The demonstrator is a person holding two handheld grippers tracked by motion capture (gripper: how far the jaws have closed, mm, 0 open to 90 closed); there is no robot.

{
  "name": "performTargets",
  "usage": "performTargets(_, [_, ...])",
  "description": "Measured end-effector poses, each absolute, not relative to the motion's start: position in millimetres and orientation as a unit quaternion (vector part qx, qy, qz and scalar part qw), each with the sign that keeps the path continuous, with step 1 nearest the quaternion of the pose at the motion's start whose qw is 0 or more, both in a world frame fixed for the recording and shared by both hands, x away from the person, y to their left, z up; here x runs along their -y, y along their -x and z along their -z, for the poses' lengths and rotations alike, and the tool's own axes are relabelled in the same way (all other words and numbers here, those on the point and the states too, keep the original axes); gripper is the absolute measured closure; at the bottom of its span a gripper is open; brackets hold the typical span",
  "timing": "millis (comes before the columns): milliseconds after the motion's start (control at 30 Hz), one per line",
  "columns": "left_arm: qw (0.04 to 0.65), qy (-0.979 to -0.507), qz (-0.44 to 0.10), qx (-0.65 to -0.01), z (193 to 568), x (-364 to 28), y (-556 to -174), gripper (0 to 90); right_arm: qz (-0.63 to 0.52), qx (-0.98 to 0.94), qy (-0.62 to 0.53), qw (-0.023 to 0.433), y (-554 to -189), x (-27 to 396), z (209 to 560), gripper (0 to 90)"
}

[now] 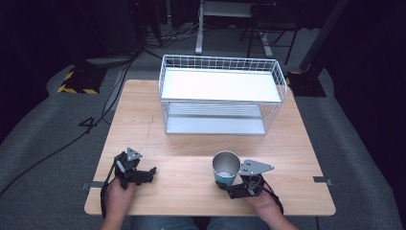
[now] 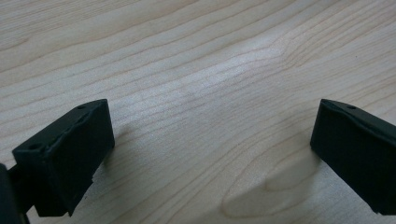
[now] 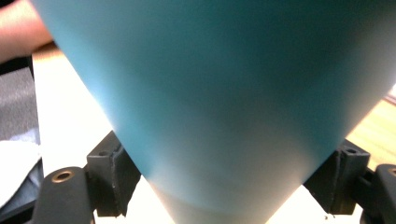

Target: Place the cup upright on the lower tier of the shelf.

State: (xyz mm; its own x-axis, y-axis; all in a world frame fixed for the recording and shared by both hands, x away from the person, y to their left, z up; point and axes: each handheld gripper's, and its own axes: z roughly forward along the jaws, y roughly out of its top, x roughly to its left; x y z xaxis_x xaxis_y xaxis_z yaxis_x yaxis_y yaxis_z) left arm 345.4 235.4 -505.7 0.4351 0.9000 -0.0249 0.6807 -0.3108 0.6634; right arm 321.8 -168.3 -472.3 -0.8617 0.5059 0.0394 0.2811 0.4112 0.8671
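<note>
Two grippers work at the near edge of the wooden table (image 1: 287, 143). At the near left, the left gripper (image 2: 212, 140) has its jaws spread wide over bare wood, pinching nothing. To the right, the right gripper (image 3: 224, 182) clamps the base of one teal cup (image 1: 226, 166) (upright, mouth open, pale inside), its jaws pressed against both sides. Beyond them, at the far middle, stands one white wire rack (image 1: 221, 95) with two shelves, well apart from the cup.

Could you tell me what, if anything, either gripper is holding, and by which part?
The right gripper clamps the teal tapered cup by its lower side wall; the left gripper is open over bare table.
</note>
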Motion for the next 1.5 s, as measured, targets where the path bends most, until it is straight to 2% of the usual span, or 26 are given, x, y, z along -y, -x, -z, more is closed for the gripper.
performTargets(800, [0.308, -0.785, -0.182, -0.506, 506.1, -234.6, -343.9, 0.1, -0.515, -0.804, -0.263, 0.142, -361.9, 148.6, 445.4, 22.6])
performTargets(1500, [0.308, -0.785, -0.182, -0.506, 506.1, -234.6, -343.8, 0.1, -0.474, -0.784, -0.351, 0.194, -429.1, 134.4, 440.6, 22.6])
